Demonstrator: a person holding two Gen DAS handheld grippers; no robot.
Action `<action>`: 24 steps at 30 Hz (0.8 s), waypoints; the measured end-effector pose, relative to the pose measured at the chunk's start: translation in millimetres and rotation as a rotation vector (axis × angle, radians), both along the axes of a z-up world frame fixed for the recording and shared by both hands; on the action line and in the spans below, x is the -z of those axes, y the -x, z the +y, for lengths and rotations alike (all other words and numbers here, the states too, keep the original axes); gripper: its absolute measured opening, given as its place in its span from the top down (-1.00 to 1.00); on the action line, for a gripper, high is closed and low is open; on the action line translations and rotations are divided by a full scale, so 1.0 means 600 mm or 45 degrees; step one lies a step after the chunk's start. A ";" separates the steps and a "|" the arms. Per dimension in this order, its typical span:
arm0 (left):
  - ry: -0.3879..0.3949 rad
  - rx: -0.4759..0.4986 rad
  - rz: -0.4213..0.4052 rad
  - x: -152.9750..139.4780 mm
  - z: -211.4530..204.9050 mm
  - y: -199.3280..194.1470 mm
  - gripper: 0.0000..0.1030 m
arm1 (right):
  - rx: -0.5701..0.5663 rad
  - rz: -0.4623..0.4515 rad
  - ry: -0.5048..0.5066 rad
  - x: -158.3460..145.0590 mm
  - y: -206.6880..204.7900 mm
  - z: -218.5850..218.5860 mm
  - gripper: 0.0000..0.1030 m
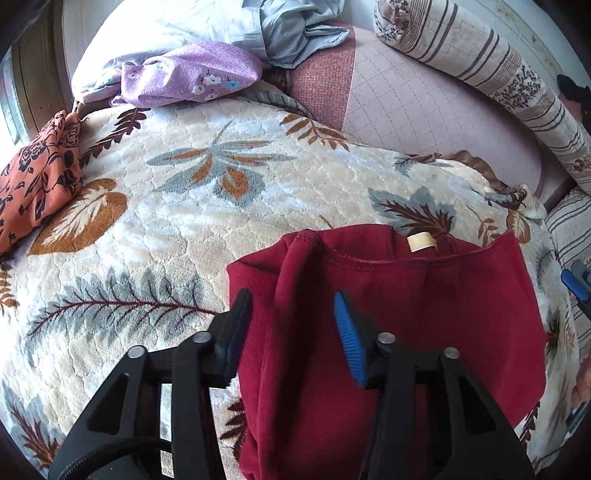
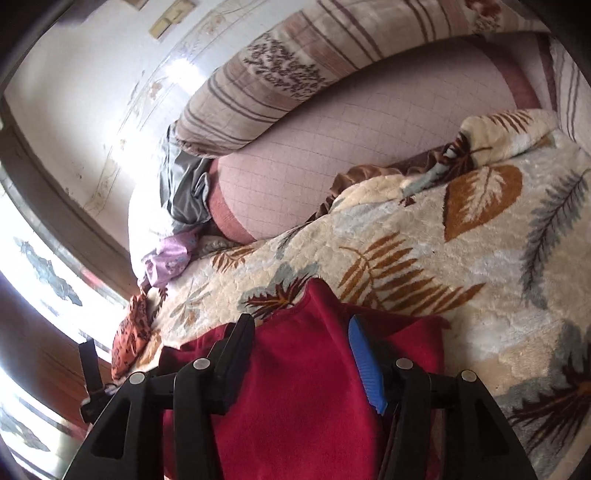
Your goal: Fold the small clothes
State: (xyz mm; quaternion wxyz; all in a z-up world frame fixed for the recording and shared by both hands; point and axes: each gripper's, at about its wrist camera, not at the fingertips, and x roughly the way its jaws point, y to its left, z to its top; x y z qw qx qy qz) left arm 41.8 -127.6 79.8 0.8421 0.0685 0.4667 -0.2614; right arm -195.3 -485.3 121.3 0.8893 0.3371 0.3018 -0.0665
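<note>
The left hand-held gripper (image 1: 293, 314) stands spread wide, its black finger at the garment's left edge and its blue-padded finger (image 1: 349, 339) over the cloth, with a raised fold of the dark red fleece garment (image 1: 424, 314) running up between them; whether either finger presses the fabric cannot be told. The right hand-held gripper (image 2: 301, 343) is likewise spread, its two fingers set either side of a red panel of the same garment (image 2: 295, 387), pinching nothing that shows.

In the left wrist view the garment lies at 5 o'clock, its neckline and a small cream label (image 1: 421, 242) toward 12 o'clock. It rests on a cream plush blanket with brown and grey leaf patterns (image 1: 166, 229), which covers a bed with a pink quilted sheet (image 1: 424, 110) at 1 o'clock. A long striped floral bolster (image 1: 509, 77) runs along the far side toward 2 o'clock. At 11 o'clock sit a lilac flowered cloth (image 1: 188, 74) and a crumpled pale blue garment (image 1: 288, 33); at 9 o'clock lies an orange cloth with dark flowers (image 1: 37, 177). In the right wrist view a pale, marked wall (image 2: 92, 110) rises at 10 o'clock, with a bright window (image 2: 37, 277) at 8 o'clock.
</note>
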 end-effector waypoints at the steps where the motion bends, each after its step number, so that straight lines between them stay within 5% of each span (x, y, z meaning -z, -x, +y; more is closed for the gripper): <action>1: 0.010 0.004 -0.008 -0.004 0.001 0.006 -0.02 | -0.028 0.012 0.051 -0.004 -0.001 0.014 0.01; 7: -0.026 -0.011 -0.001 0.007 -0.013 0.008 -0.02 | -0.131 0.112 0.174 0.031 -0.058 0.074 0.19; 15: -0.092 -0.069 0.019 0.066 -0.035 -0.027 -0.03 | -0.011 0.408 0.256 0.132 -0.138 0.045 0.25; 20: -0.121 -0.066 -0.020 0.064 -0.042 -0.024 -0.04 | 0.009 0.364 0.262 0.126 -0.123 0.038 0.27; 23: -0.112 -0.069 -0.015 0.064 -0.041 -0.023 -0.04 | 0.056 0.286 0.254 0.096 -0.099 0.034 -0.02; 24: -0.109 -0.070 -0.014 0.064 -0.041 -0.023 -0.04 | 0.082 0.259 0.258 0.088 -0.091 0.029 -0.31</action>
